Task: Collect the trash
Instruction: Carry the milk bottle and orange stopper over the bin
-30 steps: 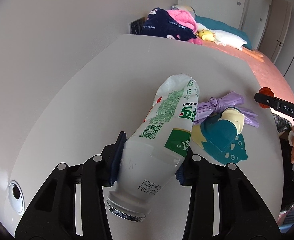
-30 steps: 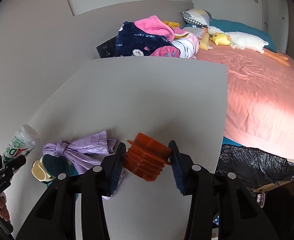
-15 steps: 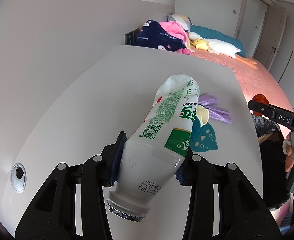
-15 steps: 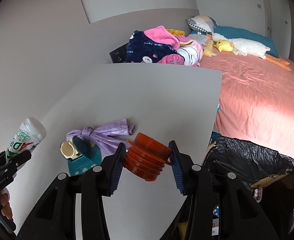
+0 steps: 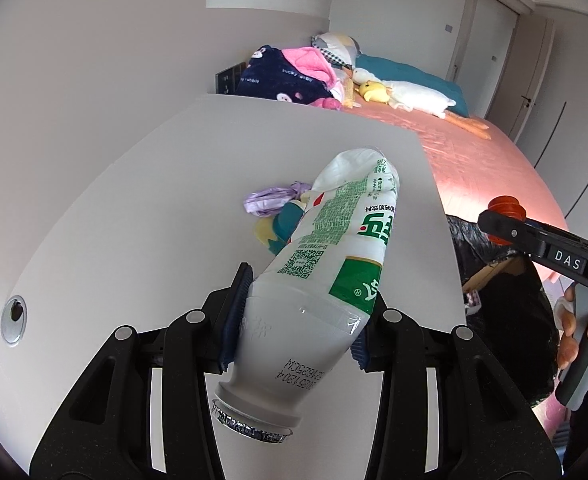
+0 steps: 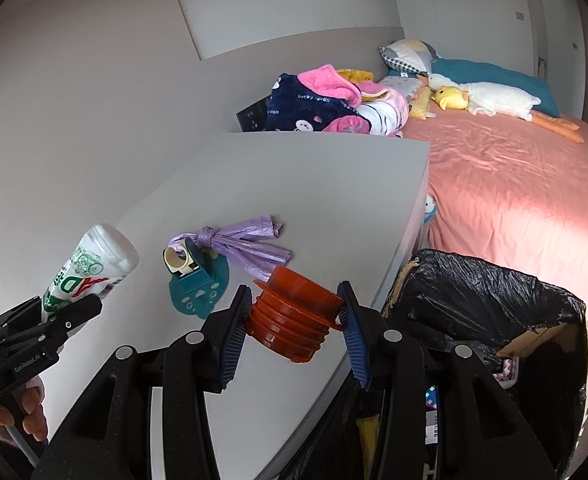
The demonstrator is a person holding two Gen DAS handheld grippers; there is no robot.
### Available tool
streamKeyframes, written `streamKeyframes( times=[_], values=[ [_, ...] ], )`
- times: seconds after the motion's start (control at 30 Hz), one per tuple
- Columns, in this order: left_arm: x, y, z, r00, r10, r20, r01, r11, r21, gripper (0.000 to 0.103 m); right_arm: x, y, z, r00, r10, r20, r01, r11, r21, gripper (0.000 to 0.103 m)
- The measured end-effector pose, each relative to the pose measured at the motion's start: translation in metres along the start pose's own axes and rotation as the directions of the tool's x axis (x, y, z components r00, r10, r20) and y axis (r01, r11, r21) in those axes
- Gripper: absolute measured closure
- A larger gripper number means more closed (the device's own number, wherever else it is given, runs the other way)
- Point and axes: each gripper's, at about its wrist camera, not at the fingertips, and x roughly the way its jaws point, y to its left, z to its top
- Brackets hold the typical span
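Carrying trash off the white desk (image 6: pixel 302 184), I clamp a white drink bottle (image 5: pixel 326 280) in my left gripper (image 5: pixel 298 320) and an orange ribbed cap (image 6: pixel 294 320) in my right gripper (image 6: pixel 296 330), both lifted clear of the surface. Done well, each load should hang squarely over the black-lined bin (image 6: pixel 490 304) at the desk's near right corner before either grip lets go. Against a second ago, the bin looms larger and the purple bag (image 6: pixel 242 240) and teal tape dispenser (image 6: pixel 198 284) lie farther off.
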Motion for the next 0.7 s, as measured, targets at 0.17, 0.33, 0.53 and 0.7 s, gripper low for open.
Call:
streamKeyframes(
  times=[0.17, 0.33, 0.53, 0.7],
  values=[
    [-0.002, -0.018, -0.004, 1.000, -0.018, -0.001, 0.018, 1.000, 0.010, 0.060, -0.015, -0.007, -0.011, 1.000, 0.005, 0.004, -0.005, 1.000, 0.000, 0.057],
    [-0.004, -0.035, -0.006, 0.999, -0.037, 0.002, 0.037, 0.999, 0.023, 0.060, -0.030, -0.013, -0.022, 1.000, 0.001, 0.014, -0.001, 1.000, 0.002, 0.057],
    [-0.005, -0.056, -0.007, 0.998, -0.061, 0.006, 0.061, 0.997, 0.043, 0.060, -0.047, -0.022, -0.029, 1.000, -0.007, 0.030, 0.007, 1.000, 0.011, 0.057],
    [-0.004, -0.071, -0.006, 0.997, -0.080, 0.005, 0.079, 0.995, 0.058, 0.060, -0.058, -0.033, -0.032, 0.999, -0.019, 0.045, 0.018, 1.000, 0.022, 0.057]
  ],
)
